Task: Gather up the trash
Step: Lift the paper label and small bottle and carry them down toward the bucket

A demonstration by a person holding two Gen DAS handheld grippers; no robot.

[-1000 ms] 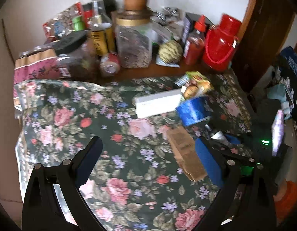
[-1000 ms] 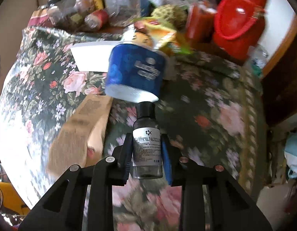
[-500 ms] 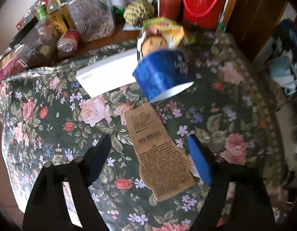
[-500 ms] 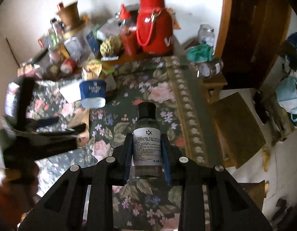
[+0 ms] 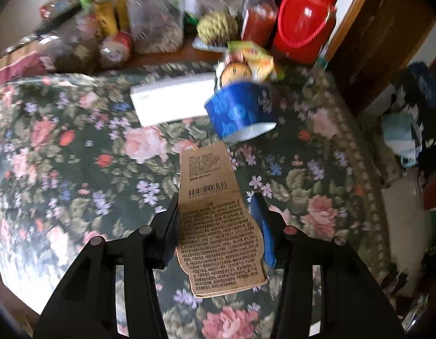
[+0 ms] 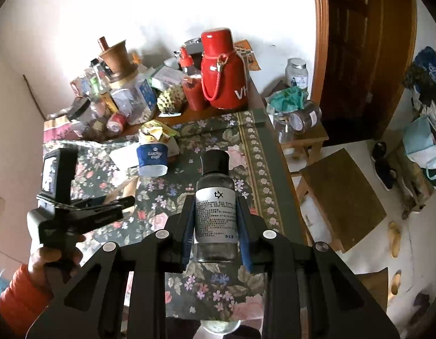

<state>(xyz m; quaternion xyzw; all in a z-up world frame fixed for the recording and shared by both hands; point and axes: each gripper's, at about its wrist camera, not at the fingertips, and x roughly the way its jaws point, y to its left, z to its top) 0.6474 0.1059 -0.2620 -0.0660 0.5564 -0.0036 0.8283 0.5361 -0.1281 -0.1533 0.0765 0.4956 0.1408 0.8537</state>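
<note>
Floral cloth (image 5: 110, 169) covers a table whose far edge is crowded with jars, bottles and a red flask (image 6: 222, 69). Left gripper (image 5: 216, 220) sits low over the cloth, its fingers closed against the two long edges of a brown paper packet (image 5: 218, 226) printed with text and a barcode; the packet's far end points toward a blue paper cup (image 5: 242, 110). The cup stands tilted, just in front of a white box (image 5: 172, 101) and a crumpled yellow wrapper (image 5: 253, 56). In the right wrist view, the right gripper (image 6: 215, 226) pinches a small clear bottle (image 6: 216, 214) with a black cap and a white label, held upright well above the table, blue pads pressed to both sides of the label. That view also shows the left gripper (image 6: 124, 202) from the side, gripped by a hand (image 6: 52, 257) in an orange sleeve. Beside the table stand a low wooden stool (image 6: 342, 195) and a shelf with glass jars (image 6: 300, 118).
</note>
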